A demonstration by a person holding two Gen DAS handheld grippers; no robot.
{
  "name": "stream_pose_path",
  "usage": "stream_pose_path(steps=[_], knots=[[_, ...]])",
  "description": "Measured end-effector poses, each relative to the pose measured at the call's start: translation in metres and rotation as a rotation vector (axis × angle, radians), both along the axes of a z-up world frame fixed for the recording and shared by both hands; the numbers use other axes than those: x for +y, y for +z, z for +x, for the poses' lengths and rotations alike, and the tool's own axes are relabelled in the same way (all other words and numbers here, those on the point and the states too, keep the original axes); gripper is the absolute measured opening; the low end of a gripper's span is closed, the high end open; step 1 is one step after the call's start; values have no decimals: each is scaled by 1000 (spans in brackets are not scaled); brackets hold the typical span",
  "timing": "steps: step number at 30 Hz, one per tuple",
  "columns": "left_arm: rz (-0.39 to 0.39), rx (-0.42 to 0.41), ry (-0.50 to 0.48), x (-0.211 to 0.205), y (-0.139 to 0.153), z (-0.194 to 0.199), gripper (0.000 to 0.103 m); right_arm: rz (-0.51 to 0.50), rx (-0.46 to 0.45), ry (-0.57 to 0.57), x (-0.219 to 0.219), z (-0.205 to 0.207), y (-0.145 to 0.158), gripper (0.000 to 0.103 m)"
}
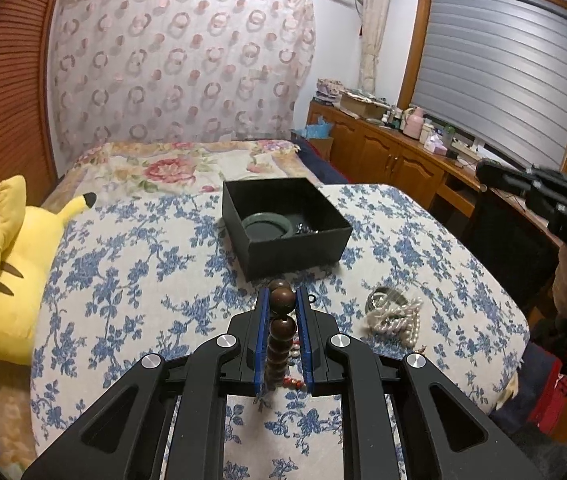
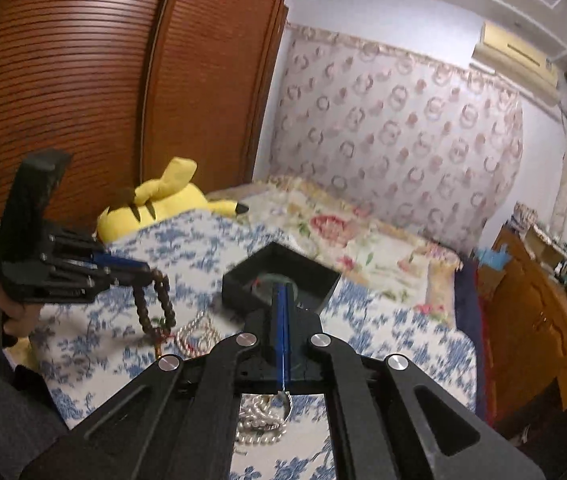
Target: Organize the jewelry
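Observation:
My left gripper (image 1: 282,300) is shut on a brown wooden bead bracelet (image 1: 281,330) and holds it above the blue-flowered cloth, just in front of the open black box (image 1: 283,226). The box holds a dark green bangle (image 1: 267,226) and some small metal pieces. In the right wrist view the bead bracelet (image 2: 155,304) hangs in a loop from the left gripper (image 2: 139,270). My right gripper (image 2: 283,292) is shut with nothing between its tips, raised above the cloth near the box (image 2: 279,276). A pearl necklace (image 1: 397,318) lies with a silver ring (image 1: 383,296) to the right.
A yellow plush toy (image 1: 15,272) lies at the left edge of the bed. A flowered quilt (image 1: 187,164) lies behind the box. Wooden cabinets (image 1: 387,152) with clutter stand on the right, louvred wardrobe doors (image 2: 123,80) on the left.

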State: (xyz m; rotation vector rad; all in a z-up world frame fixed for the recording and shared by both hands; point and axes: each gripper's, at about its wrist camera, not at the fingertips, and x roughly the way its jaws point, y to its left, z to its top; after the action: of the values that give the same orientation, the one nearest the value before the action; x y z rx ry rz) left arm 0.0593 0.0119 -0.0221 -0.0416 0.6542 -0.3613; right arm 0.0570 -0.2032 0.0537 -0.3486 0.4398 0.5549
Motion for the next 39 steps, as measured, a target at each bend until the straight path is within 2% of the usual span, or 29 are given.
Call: stream_pose_path(steps=[3, 9, 13, 14, 15, 16, 26, 30, 33, 39], knots=[[2, -6, -5, -2, 2, 0, 12, -10, 16, 17, 3, 2, 0, 0], [1, 1, -12, -3, 0, -3, 12, -55, 152, -16, -2, 19, -55, 1], [-2, 5, -13, -2, -2, -4, 12, -48, 269, -75, -14, 26, -99, 9], [-2, 6, -13, -2, -2, -4, 12, -46, 286, -79, -14, 25, -106, 13], [-1, 6, -13, -3, -3, -4, 12, -46, 297, -81, -15, 24, -111, 24], [0, 7, -14, -3, -3, -4, 12, -49, 307, -89, -17, 23, -118, 27], [3, 15, -21, -7, -8, -4, 12, -107, 403, -114, -24, 30, -149, 27], [4, 18, -23, -7, -9, -4, 12, -91, 437, -130, -25, 39, -159, 27], [3, 18, -21, -7, -9, -4, 12, -85, 437, -121, -23, 40, -159, 9], [2, 17, -20, -6, -9, -5, 12, -101, 367, -113, -21, 34, -146, 8]])
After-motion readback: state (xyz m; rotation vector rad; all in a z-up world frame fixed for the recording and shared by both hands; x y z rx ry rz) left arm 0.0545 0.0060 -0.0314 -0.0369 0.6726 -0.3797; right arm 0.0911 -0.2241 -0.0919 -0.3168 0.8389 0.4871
